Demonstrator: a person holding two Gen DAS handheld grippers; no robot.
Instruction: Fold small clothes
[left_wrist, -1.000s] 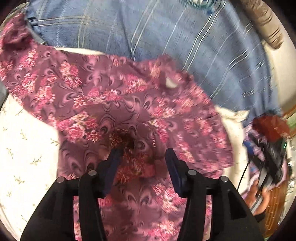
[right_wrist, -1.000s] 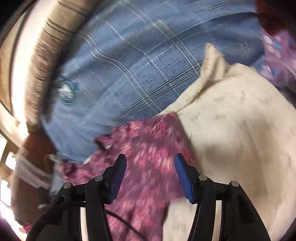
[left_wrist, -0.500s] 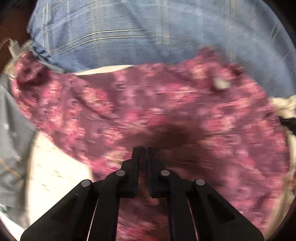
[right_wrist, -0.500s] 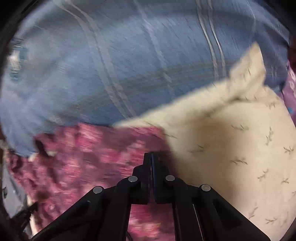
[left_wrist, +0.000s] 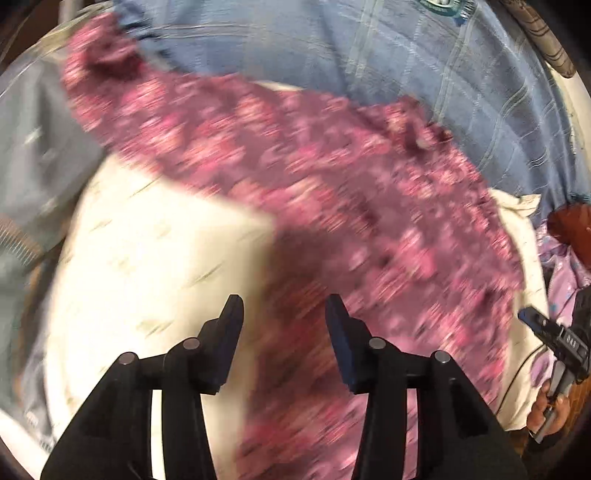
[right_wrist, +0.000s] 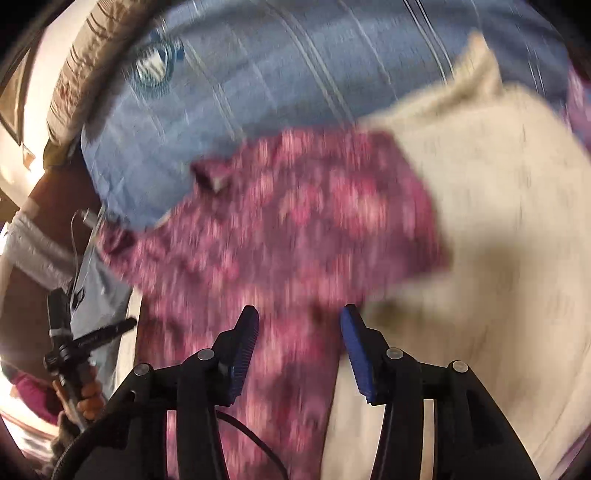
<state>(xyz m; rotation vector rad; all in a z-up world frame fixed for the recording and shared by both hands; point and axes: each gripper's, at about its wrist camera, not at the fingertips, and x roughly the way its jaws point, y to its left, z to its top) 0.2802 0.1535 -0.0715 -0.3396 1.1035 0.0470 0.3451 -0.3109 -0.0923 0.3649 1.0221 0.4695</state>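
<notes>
1. Left wrist view is smeared by motion blur, so the floral print on the one maroon-pink garment (left_wrist: 332, 192) reads only as streaks; it runs from 10 o'clock down to 5 o'clock across a cream sprigged cloth (left_wrist: 155, 266).
2. Left gripper (left_wrist: 282, 314) stands partly open, its jaws having just been opening; the garment's edge lies below the gap, and no pad presses on it.
3. Right wrist view is blurred too. The same garment (right_wrist: 295, 221) fills the centre and drops to 6 o'clock, its lower end cut off behind the tool.
4. Right gripper (right_wrist: 297, 325) is likewise partly open, jaws just opened, fabric beneath the gap but not pinched.
5. One blue checked sheet (right_wrist: 295, 66) spans 12 o'clock in both views.
6. One lilac cloth (left_wrist: 561, 280) shows at 3 o'clock in the left view, half hidden.
</notes>
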